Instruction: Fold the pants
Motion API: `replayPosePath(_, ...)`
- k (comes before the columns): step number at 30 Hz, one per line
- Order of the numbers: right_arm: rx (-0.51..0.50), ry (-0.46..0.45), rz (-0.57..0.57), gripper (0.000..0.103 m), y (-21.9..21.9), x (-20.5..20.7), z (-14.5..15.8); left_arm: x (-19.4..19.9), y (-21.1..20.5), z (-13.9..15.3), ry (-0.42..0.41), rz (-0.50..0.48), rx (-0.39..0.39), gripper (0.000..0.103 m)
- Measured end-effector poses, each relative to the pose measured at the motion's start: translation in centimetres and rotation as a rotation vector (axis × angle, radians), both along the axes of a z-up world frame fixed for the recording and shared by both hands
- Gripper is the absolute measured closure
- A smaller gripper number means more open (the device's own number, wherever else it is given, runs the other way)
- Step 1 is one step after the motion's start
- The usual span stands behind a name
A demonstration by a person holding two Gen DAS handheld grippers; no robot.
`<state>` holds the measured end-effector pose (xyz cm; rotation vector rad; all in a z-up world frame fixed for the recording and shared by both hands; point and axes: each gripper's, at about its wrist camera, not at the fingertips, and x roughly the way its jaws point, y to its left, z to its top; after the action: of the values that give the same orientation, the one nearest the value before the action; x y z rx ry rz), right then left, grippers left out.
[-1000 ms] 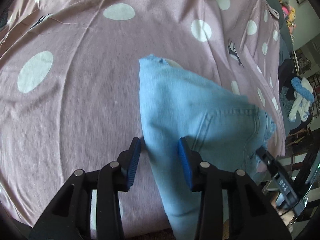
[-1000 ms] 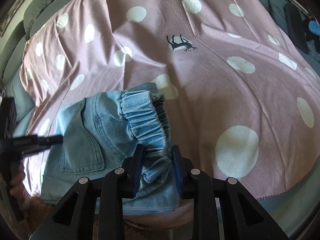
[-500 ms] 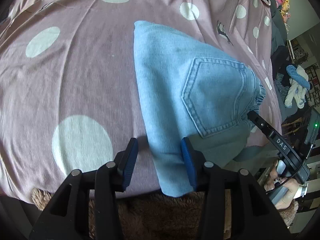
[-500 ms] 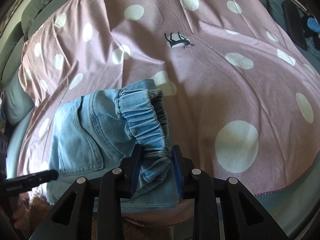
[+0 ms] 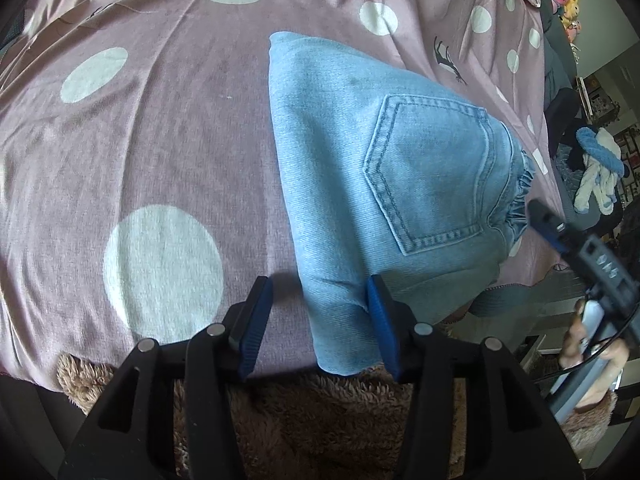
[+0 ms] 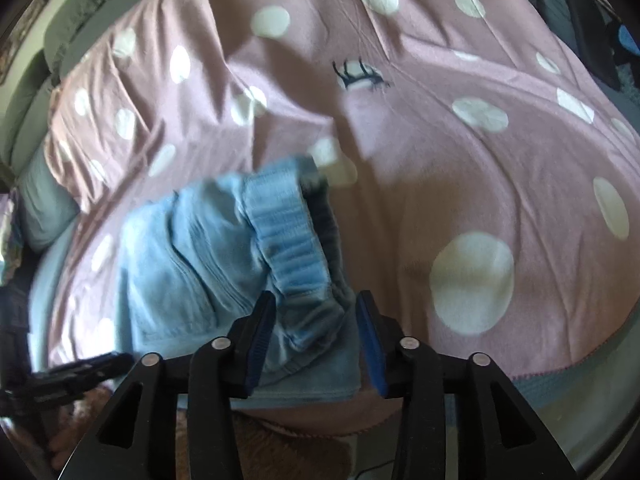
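The left gripper (image 5: 318, 316) has its blue-padded jaws apart, straddling the near corner of the folded light-blue denim pants (image 5: 384, 168); the cloth lies between the pads without being pinched, though the right-hand pad seems to touch it. The right gripper (image 6: 316, 332) likewise has its jaws apart, with the gathered elastic waistband (image 6: 288, 236) and the layers under it sitting loosely in the gap. That view is blurred, so whether either pad touches the cloth cannot be told.

The pants rest as a compact folded bundle near the front edge of the bed, on a mauve cotton bedspread with white polka dots (image 5: 160, 120), back pocket (image 5: 432, 176) facing up, the near corner hanging a little over the edge above a brown fleecy blanket (image 5: 312, 412). The fold looks largely done.

Denim of this kind is probably soft yet moderately weighty: it drapes and slumps, holds a crease fairly well, and is not slippery or fragile. Stacked layers could slide apart if only the top one is caught. The best holds appear to be the thick waistband on the right and the folded edge or corner on the left, biting through all layers together.
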<state>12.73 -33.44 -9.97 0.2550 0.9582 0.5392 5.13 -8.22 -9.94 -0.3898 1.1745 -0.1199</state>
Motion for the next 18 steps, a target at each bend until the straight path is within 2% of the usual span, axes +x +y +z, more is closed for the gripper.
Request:
replayPosePath(1,0.011,-0.016,0.001,0.044,-0.3,0.1,0.5,0.1,0.0,0.0,0.0,0.0,0.0,0.052)
replayPosePath(3,0.04,-0.042,0.006,0.035,-0.7,0.8,1.9,0.2,0.0,-0.1,-0.002,0.001,0.0,0.052)
replayPosePath(7,0.106,-0.026,0.047,0.035,0.1,3.0,2.8,0.1,0.0,-0.1,-0.013,0.001,0.005,0.052)
replayPosePath(12,0.118,0.043,0.119,0.035,3.0,5.7,1.5,-0.1,0.0,-0.1,-0.02,0.001,0.012,0.052)
replayPosePath(14,0.102,0.042,0.121,0.043,3.5,5.8,1.1,-0.1,-0.1,-0.1,-0.019,0.002,0.011,0.052)
replayPosePath(15,0.105,0.037,0.126,0.059,3.5,5.8,1.2,-0.1,-0.1,-0.1,-0.019,0.002,0.011,0.052)
replayPosePath(16,0.121,0.035,0.131,0.068,3.4,5.7,1.2,-0.1,-0.1,-0.1,-0.019,0.001,0.01,0.051)
replayPosePath(18,0.123,0.014,0.127,0.071,3.3,5.5,1.5,-0.1,-0.1,-0.1,-0.019,0.002,0.01,0.051)
